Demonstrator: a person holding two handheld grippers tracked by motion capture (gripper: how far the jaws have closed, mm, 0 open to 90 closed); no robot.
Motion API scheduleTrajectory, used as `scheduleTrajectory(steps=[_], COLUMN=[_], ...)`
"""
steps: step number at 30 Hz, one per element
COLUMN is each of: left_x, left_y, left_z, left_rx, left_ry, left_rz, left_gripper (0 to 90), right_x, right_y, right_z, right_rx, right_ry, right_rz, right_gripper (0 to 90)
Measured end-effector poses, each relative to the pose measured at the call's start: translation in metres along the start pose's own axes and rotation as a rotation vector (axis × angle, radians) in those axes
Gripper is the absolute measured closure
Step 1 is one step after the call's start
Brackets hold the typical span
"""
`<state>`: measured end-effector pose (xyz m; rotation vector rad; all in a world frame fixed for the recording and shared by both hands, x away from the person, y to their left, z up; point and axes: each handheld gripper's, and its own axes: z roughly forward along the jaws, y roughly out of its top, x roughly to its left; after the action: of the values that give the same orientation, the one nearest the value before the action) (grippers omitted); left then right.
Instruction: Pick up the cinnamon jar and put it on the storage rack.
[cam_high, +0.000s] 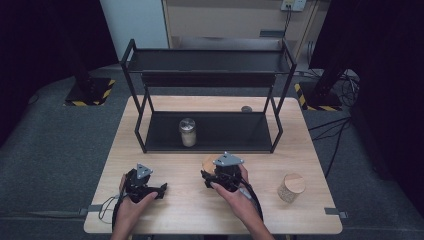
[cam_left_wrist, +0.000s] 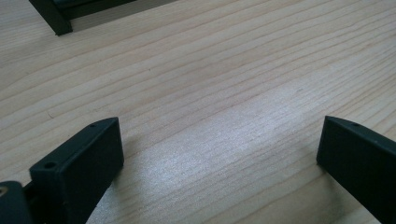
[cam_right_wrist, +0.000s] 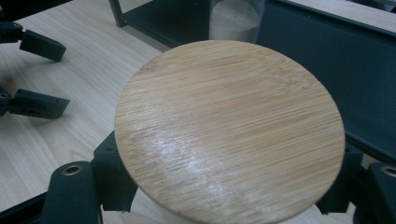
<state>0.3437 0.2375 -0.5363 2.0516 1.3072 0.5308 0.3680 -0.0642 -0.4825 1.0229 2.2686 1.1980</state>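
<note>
My right gripper (cam_high: 214, 175) is shut on a jar with a round bamboo lid (cam_right_wrist: 229, 126). Its jaws press the jar's body from both sides just under the lid, in front of the black rack (cam_high: 207, 131). The jar (cam_high: 208, 163) stands on the table at front centre. Over at the front left, my left gripper (cam_high: 159, 190) rests low over the bare wood. In the left gripper view its jaws (cam_left_wrist: 219, 135) stand wide open with nothing between them. A second jar with a metal lid (cam_high: 187, 131) holds pale contents and stands on the rack's lower shelf.
Another bamboo-lidded jar (cam_high: 291, 187) stands at the front right of the wooden table (cam_high: 280, 210). A small grey disc (cam_high: 246, 108) lies behind the rack's right side. The rack's upper shelf (cam_high: 207, 61) is bare. The left gripper's fingers (cam_right_wrist: 39, 44) lie to the left of the held jar.
</note>
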Motion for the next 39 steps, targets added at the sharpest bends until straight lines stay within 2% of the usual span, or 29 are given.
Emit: scheduleTrajectory(steps=[7,20,28,39], left_x=[0.0,0.0,0.0,0.0], left_y=[0.0,0.0,0.0,0.0], left_z=[0.0,0.0,0.0,0.0], left_rx=[0.0,0.0,0.0,0.0], left_ry=[0.0,0.0,0.0,0.0], left_rz=[0.0,0.0,0.0,0.0], left_gripper=[0.0,0.0,0.0,0.0], right_x=[-0.009,-0.024,-0.034,-0.041], right_y=[0.007,0.02,0.028,0.036], right_z=[0.002,0.009,0.017,0.025], right_rx=[0.004,0.008,0.016,0.014], right_ry=[-0.011,-0.033,-0.065,-0.081], right_rz=[0.022,0.025,0.029,0.029], right_gripper=[25.0,25.0,25.1,25.1])
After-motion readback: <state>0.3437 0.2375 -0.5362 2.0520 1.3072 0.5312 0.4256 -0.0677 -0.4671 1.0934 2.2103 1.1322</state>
